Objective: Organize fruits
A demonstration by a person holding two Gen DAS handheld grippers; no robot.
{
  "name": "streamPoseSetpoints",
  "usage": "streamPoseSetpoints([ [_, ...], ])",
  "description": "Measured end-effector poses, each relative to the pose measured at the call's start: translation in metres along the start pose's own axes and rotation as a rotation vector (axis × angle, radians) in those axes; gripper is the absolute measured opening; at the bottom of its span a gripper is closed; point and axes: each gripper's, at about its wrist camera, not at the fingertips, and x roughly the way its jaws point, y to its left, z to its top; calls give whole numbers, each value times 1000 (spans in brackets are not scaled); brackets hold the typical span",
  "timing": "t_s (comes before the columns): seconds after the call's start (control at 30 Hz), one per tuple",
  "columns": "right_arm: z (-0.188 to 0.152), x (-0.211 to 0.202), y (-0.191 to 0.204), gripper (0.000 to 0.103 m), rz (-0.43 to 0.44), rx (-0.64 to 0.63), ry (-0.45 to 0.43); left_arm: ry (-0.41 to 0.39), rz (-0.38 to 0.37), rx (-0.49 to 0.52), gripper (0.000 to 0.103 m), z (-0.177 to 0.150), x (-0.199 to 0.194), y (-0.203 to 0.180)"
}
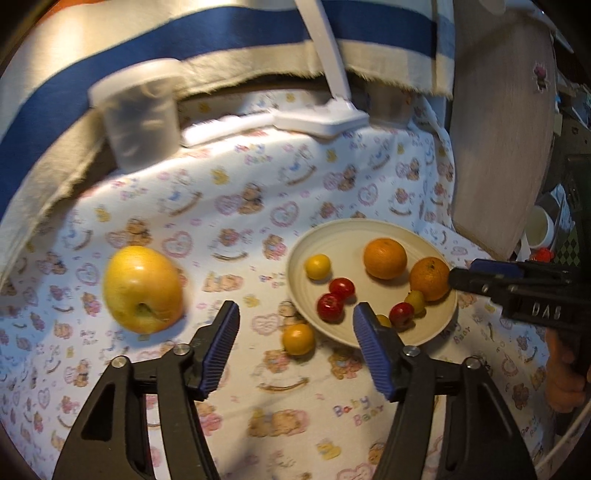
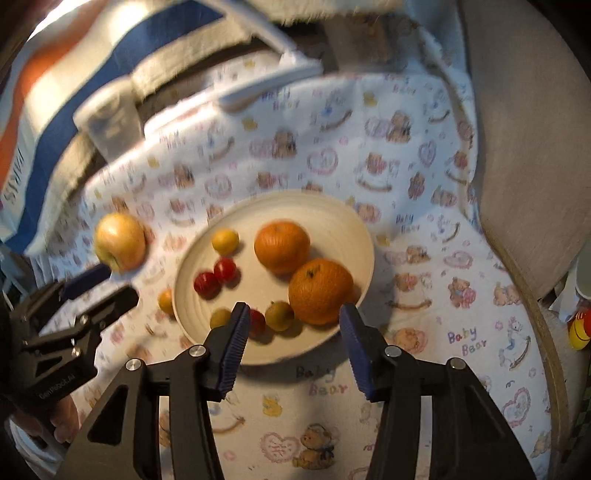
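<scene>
Plate (image 2: 364, 236): cream, on my bear-print cloth (image 2: 424, 192), right of centre in the left view.
On plate: two oranges (image 2: 282, 245) (image 2: 320, 290) touching; one yellow fruit (image 2: 225, 242) at the far left; two red fruits (image 2: 225, 269) (image 2: 206, 284) side by side; near the front rim a third red one (image 1: 402, 314) and small yellowish ones (image 2: 279, 314), partly hidden by fingers.
Off plate: apple (image 1: 143, 289), well left; small orange fruit (image 1: 298, 339) just beside the front-left rim.
Left gripper (image 1: 295, 325): I see it spread wide, empty, above the small orange fruit.
Right gripper (image 2: 293, 325): spread wide, empty, over the plate's near edge.
Back: tub (image 1: 138, 118), white lamp base (image 1: 321, 122), striped towel (image 1: 221, 33).
</scene>
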Motion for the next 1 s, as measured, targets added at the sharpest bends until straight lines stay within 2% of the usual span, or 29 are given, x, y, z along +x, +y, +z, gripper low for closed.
streamPoseSetpoints([
  [0.07,1,-8,0,52,-4,6,-56,-37,16,-13,71,-1,-10,8],
  [0.1,2,-11,1,52,-7,5,-77,-62,26,-23,80,-2,-16,13],
  [0.17,2,-18,5,54,-8,-14,-125,-127,47,-51,91,-5,-28,23],
  [0.3,0,-32,10,64,8,-22,-221,-216,75,-87,100,-9,-46,40],
  [0.33,0,-36,12,65,8,-29,-242,-229,79,-92,100,-10,-50,43],
  [0.4,-1,-43,16,77,-2,-46,-293,-257,85,-108,101,-11,-57,49],
  [0.5,-3,-51,19,87,-19,-57,-354,-297,99,-111,102,-12,-65,53],
  [0.6,-3,-53,21,87,-15,-72,-364,-321,128,-96,102,-14,-69,55],
  [0.7,-5,-51,24,87,-19,-83,-363,-316,114,-91,102,-15,-70,58],
  [1.0,-9,-42,32,87,-40,-126,-345,-304,138,-164,102,-16,-76,83],
])
